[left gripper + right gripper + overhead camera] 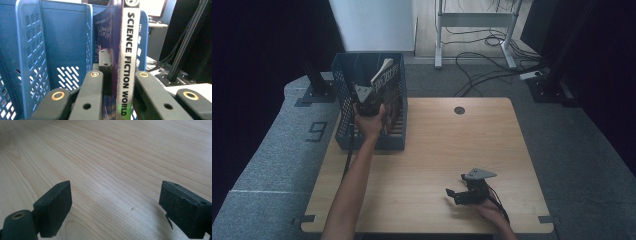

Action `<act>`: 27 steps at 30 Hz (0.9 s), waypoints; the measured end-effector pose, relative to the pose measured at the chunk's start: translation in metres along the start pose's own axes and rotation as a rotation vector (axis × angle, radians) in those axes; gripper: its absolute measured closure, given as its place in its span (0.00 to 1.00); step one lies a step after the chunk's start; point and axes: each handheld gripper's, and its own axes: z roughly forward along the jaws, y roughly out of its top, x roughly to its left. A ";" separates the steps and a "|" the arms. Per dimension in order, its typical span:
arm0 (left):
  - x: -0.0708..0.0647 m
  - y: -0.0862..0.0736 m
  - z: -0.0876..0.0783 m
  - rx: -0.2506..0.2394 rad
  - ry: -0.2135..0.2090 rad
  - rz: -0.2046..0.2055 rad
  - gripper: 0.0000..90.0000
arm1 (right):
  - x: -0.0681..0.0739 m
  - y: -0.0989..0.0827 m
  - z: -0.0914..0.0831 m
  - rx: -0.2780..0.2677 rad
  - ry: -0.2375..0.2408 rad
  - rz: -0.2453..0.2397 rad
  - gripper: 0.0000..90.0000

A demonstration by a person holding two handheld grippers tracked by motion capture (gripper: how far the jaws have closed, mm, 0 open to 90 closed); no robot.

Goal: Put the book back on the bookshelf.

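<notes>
A magazine with "SCIENCE FICTION WORLD" on its spine (128, 50) stands upright inside a blue perforated basket (27, 50). My left gripper (119, 75) is shut on the spine, one jaw on each side. From above, the magazine (387, 80) leans in the basket (343, 85) at the table's far left, and the left gripper (368, 102) reaches into the basket from the near side. My right gripper (453, 194) rests low over the near right part of the wooden table (452, 145). Its jaws (115, 205) stand wide open with only bare wood (112, 157) between them.
The basket has dividers, with a compartment to the left of the magazine. A round cable hole (459, 110) sits near the table's far edge. Cables (482, 65) and a desk frame (474, 20) lie on the floor beyond, and dark stands flank both sides.
</notes>
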 end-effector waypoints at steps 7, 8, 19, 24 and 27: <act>0.000 -0.003 -0.008 0.023 -0.032 -0.010 0.91 | 0.000 0.000 0.000 -0.002 0.000 -0.001 0.12; -0.001 -0.003 -0.009 0.024 -0.035 -0.007 0.91 | 0.001 0.000 0.000 -0.002 0.000 -0.003 0.12; -0.013 -0.013 -0.022 0.056 -0.090 0.004 0.89 | 0.004 0.001 0.001 0.001 0.001 -0.013 0.12; -0.024 -0.017 -0.024 0.076 -0.118 0.017 0.84 | 0.006 0.001 0.002 0.002 0.004 -0.019 0.12; -0.025 -0.016 -0.023 0.085 -0.130 0.010 0.82 | 0.006 0.002 0.001 0.000 0.003 -0.019 0.12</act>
